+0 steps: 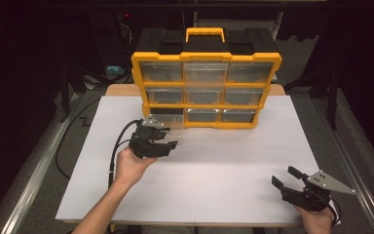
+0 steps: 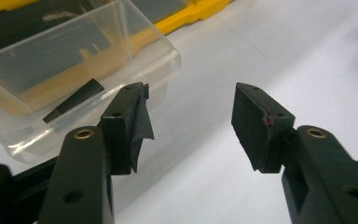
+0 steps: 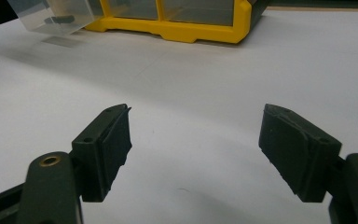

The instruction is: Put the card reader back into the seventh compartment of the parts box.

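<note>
The clear drawer [image 2: 74,70] is seen drawn out of the yellow organizer [image 1: 205,90] at lower left. Left gripper [image 2: 191,116] and right gripper [image 3: 196,149] jaws are held apart, empty; re-insertion appears outstanding.

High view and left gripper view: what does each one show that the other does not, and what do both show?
High view alone: the whole yellow organizer with its black handle-topped case, nine drawer slots, the right gripper open near the table's near right corner, and both forearms.

Left gripper view alone: a dark flat piece lying inside the pulled-out clear drawer.

Both: the left gripper, open, beside that drawer at the organizer's bottom-left slot, and the white table.
</note>
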### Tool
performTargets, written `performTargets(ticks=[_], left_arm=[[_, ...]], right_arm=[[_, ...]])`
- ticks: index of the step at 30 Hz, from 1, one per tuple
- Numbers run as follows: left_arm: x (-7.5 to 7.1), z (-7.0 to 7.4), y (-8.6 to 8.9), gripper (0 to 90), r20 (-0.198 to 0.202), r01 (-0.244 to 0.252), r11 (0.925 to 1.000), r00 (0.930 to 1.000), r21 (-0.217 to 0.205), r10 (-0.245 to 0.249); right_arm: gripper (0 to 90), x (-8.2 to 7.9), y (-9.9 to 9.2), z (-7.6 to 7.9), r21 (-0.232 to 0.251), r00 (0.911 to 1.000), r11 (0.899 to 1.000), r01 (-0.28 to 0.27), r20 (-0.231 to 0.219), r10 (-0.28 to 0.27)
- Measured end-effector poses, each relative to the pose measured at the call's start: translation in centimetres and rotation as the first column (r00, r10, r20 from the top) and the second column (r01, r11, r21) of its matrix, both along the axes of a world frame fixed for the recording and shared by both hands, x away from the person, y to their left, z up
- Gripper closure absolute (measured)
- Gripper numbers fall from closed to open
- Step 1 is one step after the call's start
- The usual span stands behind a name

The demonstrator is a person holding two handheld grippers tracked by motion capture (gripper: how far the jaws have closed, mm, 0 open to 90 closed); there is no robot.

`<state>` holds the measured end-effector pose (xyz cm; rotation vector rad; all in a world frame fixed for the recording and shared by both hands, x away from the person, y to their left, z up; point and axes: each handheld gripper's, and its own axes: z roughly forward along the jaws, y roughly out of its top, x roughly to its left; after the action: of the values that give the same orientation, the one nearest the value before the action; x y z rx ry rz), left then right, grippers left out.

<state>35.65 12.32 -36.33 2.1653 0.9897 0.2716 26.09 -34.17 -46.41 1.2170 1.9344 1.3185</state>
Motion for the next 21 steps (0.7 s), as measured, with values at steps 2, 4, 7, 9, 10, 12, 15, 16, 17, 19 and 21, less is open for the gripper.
performTargets(ticks=[2, 4, 7, 9, 10, 12, 15, 16, 17, 19, 21], left_arm=[[-0.2, -0.3, 0.0, 45.3, -0.001, 0.001, 1.0000, 1.0000, -0.001, -0.001], [-0.4, -0.5, 0.0, 45.2, -0.001, 0.005, 1.0000, 1.0000, -0.001, -0.005], [-0.8, -0.8, -0.1, 45.2, -0.001, 0.007, 1.0000, 1.0000, -0.001, -0.007], [-1.0, -1.1, -0.1, 44.9, 0.003, 0.008, 1.0000, 1.0000, 0.004, -0.008], [-1.1, -1.2, -0.1, 44.7, 0.005, 0.009, 0.9999, 1.0000, 0.006, -0.009], [-1.3, -1.6, 0.0, 44.4, 0.002, 0.006, 0.9999, 1.0000, 0.008, -0.006], [-1.6, -2.2, 0.2, 44.2, -0.008, 0.007, 1.0000, 0.9999, 0.007, -0.007], [-1.7, -2.4, 0.2, 44.2, -0.009, 0.005, 0.9999, 0.9999, 0.010, -0.005], [-1.7, -2.6, 0.3, 44.1, -0.008, 0.005, 0.9999, 1.0000, 0.010, -0.005], [-1.9, -3.0, 0.4, 44.0, -0.011, 0.000, 1.0000, 0.9999, 0.009, 0.000], [-2.1, -3.3, 0.6, 43.8, -0.017, -0.001, 1.0000, 0.9999, 0.007, 0.001]], right_arm=[[25.3, 0.0, 0.0, 0.0, -0.001, 1.0000, 1.000, 0.000, 0.001, 0.000], [25.4, 0.0, 0.0, 0.0, -0.006, 1.0000, 1.000, -0.003, 0.005, 0.003], [25.4, 0.0, 0.1, 0.0, -0.009, 1.0000, 1.000, -0.005, 0.004, 0.005], [25.4, 0.0, 0.1, 0.0, -0.009, 1.0000, 1.000, -0.005, 0.003, 0.005], [25.4, 0.0, 0.1, 0.0, -0.009, 1.0000, 1.000, -0.005, 0.004, 0.005], [25.4, 0.0, 0.1, 0.0, -0.010, 1.0000, 1.000, -0.005, 0.004, 0.005], [25.4, 0.0, 0.1, 0.0, -0.014, 1.0000, 1.000, -0.006, 0.004, 0.006], [25.4, 0.0, 0.1, 0.0, -0.014, 1.0000, 1.000, -0.005, 0.003, 0.005], [25.4, 0.0, 0.1, 0.0, -0.014, 1.0000, 1.000, -0.005, 0.003, 0.005], [25.4, 0.0, 0.1, 0.0, -0.015, 1.0000, 1.000, -0.004, 0.003, 0.004], [25.5, 0.0, 0.1, 0.0, -0.016, 1.0000, 1.000, -0.004, 0.002, 0.004]])
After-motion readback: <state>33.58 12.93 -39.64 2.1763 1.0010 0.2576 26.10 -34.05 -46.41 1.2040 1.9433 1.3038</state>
